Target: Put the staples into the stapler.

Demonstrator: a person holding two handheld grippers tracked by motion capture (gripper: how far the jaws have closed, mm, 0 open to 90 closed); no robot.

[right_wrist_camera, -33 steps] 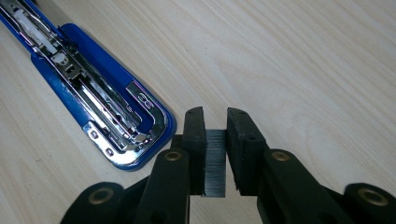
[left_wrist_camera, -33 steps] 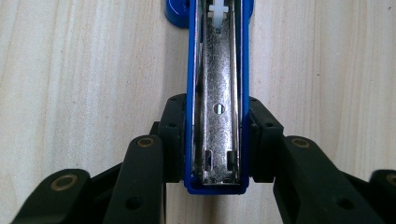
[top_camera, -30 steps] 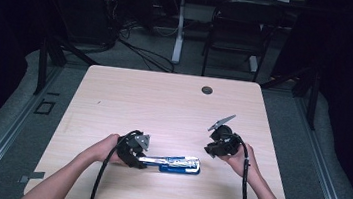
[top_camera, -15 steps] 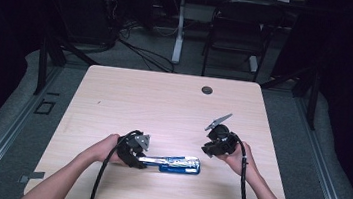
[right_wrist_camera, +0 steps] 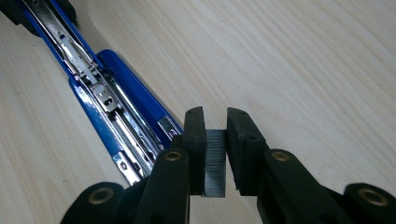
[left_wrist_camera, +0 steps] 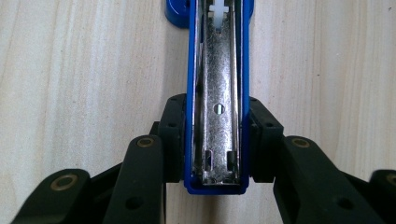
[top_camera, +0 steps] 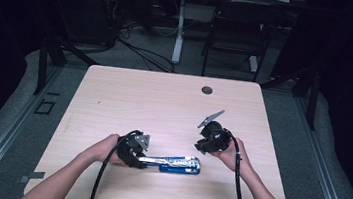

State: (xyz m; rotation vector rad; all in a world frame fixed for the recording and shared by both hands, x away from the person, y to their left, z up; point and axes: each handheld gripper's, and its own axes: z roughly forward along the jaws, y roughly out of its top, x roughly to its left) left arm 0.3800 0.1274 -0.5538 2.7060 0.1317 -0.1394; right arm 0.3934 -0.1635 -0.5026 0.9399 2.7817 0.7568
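Note:
A blue stapler (top_camera: 177,164) lies swung open flat on the wooden table (top_camera: 164,103), its metal staple channel facing up. My left gripper (top_camera: 143,159) is shut on the left end of it. In the left gripper view the pads (left_wrist_camera: 173,135) press both blue sides of the stapler (left_wrist_camera: 217,93). My right gripper (top_camera: 203,147) hovers just above and to the right of the stapler's other end. It is shut on a short grey strip of staples (right_wrist_camera: 215,161), pinched between its jaws (right_wrist_camera: 215,126). The open stapler (right_wrist_camera: 107,102) lies to their left.
A small black round grommet (top_camera: 207,90) is set in the table's far side. A dark chair (top_camera: 237,31) and floor cables stand beyond the far edge. Both forearms come in over the near edge.
My right gripper has edged slightly left, closer to the stapler's free end. The left gripper and the stapler have stayed put.

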